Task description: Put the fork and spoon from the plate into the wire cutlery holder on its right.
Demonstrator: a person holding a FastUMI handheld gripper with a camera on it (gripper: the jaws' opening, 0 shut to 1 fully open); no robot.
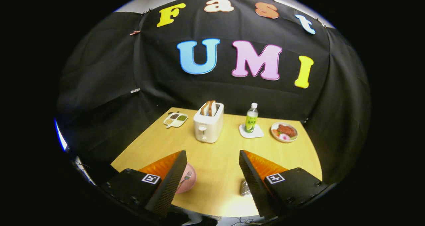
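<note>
My gripper point(212, 161) hangs open above the near part of the wooden table point(219, 159), with nothing between its fingers. A pink plate point(187, 182) pokes out from behind the left finger point(172, 179), and a fork point(186, 177) lies on it; the spoon is hidden. A sliver of the wire cutlery holder point(245, 188) shows just inside the right finger point(254, 179), near the table's front edge. Both are mostly covered by the fingers.
Beyond the fingers stands a white toaster point(208, 124) with bread slices in it. To its left lies a small divided dish point(175, 119). To its right a green bottle point(251, 118) stands on a white coaster, then a plate of food point(284, 132).
</note>
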